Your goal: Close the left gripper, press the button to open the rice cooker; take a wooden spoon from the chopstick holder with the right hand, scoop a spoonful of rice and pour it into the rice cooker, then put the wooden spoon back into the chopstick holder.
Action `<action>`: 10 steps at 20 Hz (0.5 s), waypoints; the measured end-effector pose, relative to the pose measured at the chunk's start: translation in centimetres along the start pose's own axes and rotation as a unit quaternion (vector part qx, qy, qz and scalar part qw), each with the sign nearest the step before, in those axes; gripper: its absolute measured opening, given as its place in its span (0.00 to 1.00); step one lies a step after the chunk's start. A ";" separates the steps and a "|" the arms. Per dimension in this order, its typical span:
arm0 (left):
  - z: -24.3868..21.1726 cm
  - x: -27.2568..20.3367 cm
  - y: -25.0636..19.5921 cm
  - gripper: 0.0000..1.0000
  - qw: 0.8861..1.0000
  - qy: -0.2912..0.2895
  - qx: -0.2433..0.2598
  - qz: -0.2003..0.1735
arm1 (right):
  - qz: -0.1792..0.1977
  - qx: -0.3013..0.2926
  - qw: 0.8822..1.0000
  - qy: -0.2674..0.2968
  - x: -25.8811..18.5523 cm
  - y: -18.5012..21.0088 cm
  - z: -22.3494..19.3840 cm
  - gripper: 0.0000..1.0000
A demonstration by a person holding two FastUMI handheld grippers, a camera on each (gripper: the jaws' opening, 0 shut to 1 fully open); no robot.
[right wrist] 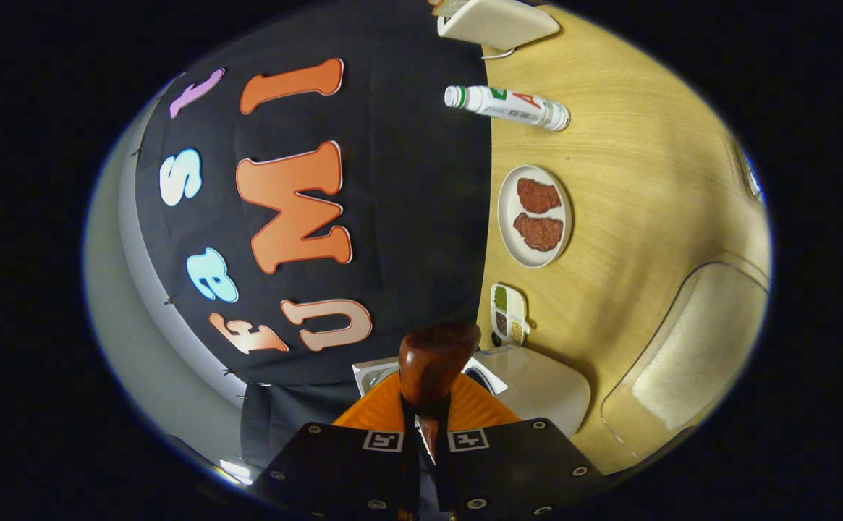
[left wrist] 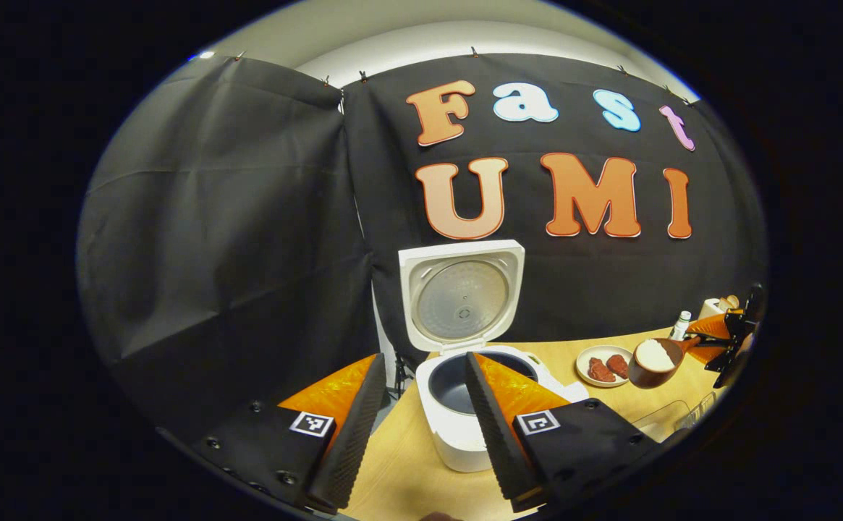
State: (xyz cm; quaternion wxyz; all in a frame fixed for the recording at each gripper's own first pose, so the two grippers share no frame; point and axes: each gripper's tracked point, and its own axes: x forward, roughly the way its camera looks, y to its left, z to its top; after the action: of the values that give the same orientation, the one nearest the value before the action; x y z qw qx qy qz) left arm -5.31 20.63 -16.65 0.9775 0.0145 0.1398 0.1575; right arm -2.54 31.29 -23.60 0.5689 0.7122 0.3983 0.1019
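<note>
Rice cooker (left wrist: 464, 416): white, on the wooden table, lid (left wrist: 461, 295) swung fully upright at the back, dark inner pot (left wrist: 457, 387) exposed. Wooden spoon (left wrist: 656, 360): dark brown, bowl heaped with white rice (left wrist: 654, 354), held level in the air to the right of the cooker, clear of its rim. In the right gripper view the spoon's handle (right wrist: 428, 427) is clamped between the fingers, bowl pointing forward.
</note>
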 end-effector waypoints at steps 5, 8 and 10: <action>-0.4 -0.5 3.5 0.98 1.000 -0.014 0.002 0.018 | 0.009 -0.016 1.000 0.025 5.0 3.2 -3.6 0.08; -0.9 -0.6 5.1 0.98 1.000 -0.010 -0.001 0.025 | 0.008 -0.027 0.999 0.029 8.3 4.6 -5.0 0.08; -1.2 -0.5 6.1 0.97 1.000 -0.007 -0.004 0.030 | 0.002 -0.035 0.999 0.026 10.2 4.9 -5.7 0.08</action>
State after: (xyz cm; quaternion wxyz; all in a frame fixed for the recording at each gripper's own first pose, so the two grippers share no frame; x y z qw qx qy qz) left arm -7.95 26.22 -17.21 0.9732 0.0157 0.1323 0.1876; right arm 3.04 42.31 -20.45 0.5827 0.6897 0.4078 0.1357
